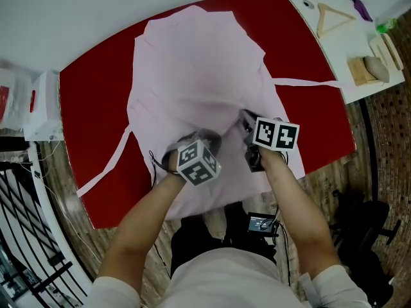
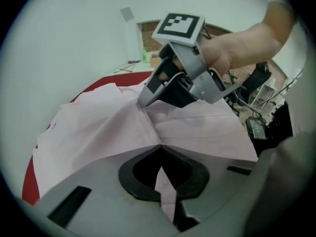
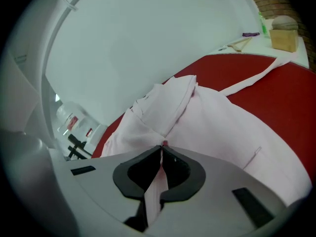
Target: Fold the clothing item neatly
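Head view shows one pink apron (image 1: 192,76) spread on one red table (image 1: 96,95). Its long axis runs near to far, with the narrower end pointing far. Two ties trail sideways off it, a left tie (image 1: 106,169) and a right tie (image 1: 308,82). Two grippers sit at its near half, the left gripper (image 1: 204,138) and the right gripper (image 1: 246,119). Each has its fingers clamped together on a pinch of the apron's cloth.

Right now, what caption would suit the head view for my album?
Left gripper and right gripper each pinch a pink garment spread on a red table.
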Available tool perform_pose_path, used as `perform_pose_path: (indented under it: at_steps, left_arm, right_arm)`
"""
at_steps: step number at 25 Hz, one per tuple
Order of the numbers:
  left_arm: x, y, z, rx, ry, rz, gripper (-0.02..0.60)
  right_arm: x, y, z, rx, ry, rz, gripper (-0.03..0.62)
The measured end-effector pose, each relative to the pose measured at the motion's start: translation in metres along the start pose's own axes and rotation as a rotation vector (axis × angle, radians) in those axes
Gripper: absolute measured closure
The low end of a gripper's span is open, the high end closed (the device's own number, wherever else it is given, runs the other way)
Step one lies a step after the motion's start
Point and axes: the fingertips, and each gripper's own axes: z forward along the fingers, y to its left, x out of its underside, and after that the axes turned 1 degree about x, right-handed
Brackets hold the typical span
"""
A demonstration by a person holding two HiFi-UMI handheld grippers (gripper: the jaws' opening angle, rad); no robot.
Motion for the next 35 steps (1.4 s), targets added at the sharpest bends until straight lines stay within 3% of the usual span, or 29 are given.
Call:
perform_pose_path:
  at_steps: [4,8,11,13,15,17,19,22,25,26,35]
  left_arm:
    - [0.002,-0.003,-0.011,0.016,-0.014,-0.014,0.578]
    - [-0.006,0.0,-0.014,-0.063,-0.044,0.089,0.577]
    - [-0.005,-0.002,-0.007,-0.089,-0.014,0.133,0.575]
    - [-0.004,-0.003,-0.002,-0.098,-0.003,0.118,0.568]
    - [-0.005,-0.002,0.0,-0.106,-0.003,0.085,0.52]
    - [-0.008,-0.001,0.002,-0.102,-0.006,0.046,0.462]
    - [-0.011,-0.001,0.005,-0.104,-0.004,0.035,0.451]
    - [-0.013,0.004,0.009,-0.132,0.01,0.035,0.453]
    - [-0.011,0.007,0.011,-0.137,0.021,0.017,0.541]
    - [-0.01,0.007,0.01,-0.134,0.021,0.017,0.554]
    - [-0.004,-0.003,-0.015,-0.16,-0.034,0.041,0.56]
  right_arm:
    - [0.009,0.003,-0.007,-0.033,0.002,0.074,0.571]
    - [0.016,-0.005,-0.007,-0.018,0.018,0.09,0.571]
    - [0.012,-0.008,-0.007,-0.02,0.007,0.07,0.569]
    - [0.006,-0.008,-0.007,-0.024,-0.008,0.058,0.568]
    - [0.0,-0.008,-0.008,-0.023,-0.019,0.034,0.564]
    - [-0.008,-0.003,-0.009,-0.037,-0.033,-0.003,0.525]
    - [-0.013,0.002,-0.009,-0.051,-0.043,-0.044,0.508]
    - [-0.015,0.003,-0.004,-0.062,-0.029,-0.074,0.508]
    - [-0.017,0.011,0.001,-0.098,-0.013,-0.085,0.512]
    - [-0.015,0.011,0.002,-0.099,-0.004,-0.091,0.546]
    - [0.004,-0.001,-0.006,-0.05,0.027,-0.135,0.572]
